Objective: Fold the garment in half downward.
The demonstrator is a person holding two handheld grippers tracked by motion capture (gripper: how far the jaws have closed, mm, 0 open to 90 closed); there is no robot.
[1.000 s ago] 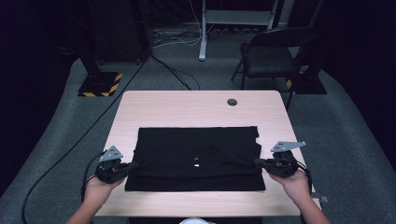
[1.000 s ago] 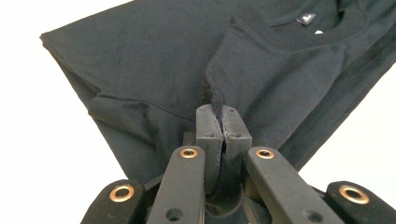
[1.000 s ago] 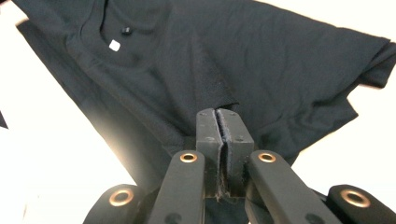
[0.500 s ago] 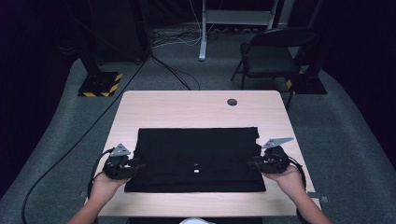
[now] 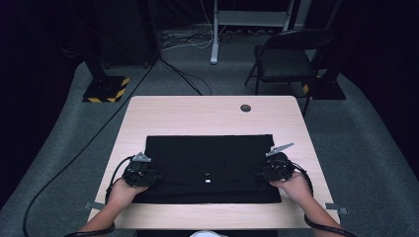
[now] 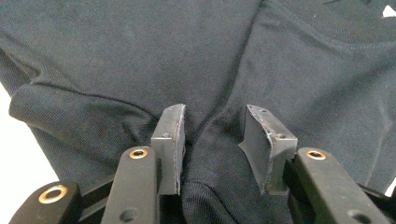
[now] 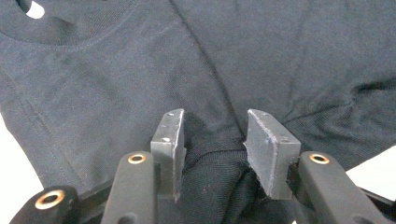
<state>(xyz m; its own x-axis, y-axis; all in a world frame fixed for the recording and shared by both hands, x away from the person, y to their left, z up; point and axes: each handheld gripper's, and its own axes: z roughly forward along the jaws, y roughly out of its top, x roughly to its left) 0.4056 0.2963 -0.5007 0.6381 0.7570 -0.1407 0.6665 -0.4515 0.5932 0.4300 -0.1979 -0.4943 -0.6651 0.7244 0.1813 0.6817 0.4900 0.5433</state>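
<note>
With the black cotton T-shirt (image 5: pixel 207 160) folded flat on the pale wooden table (image 5: pixel 207 116), I see the left gripper (image 5: pixel 148 174) at its left edge and the right gripper (image 5: pixel 262 174) at its right edge. Both jaws have just been opening, now partly apart, with loose cloth bunched between them. A small dark round disc (image 5: pixel 245 107) sits well clear by the table's far edge. A black folding chair (image 5: pixel 289 54) stands beyond.

Looks like a dark lab/studio: grey carpet, floor cables (image 5: pixel 183 74), hazard-striped stand base (image 5: pixel 106 90), folding chair (image 5: pixel 289 57), bare desk (image 5: pixel 197 116).
</note>
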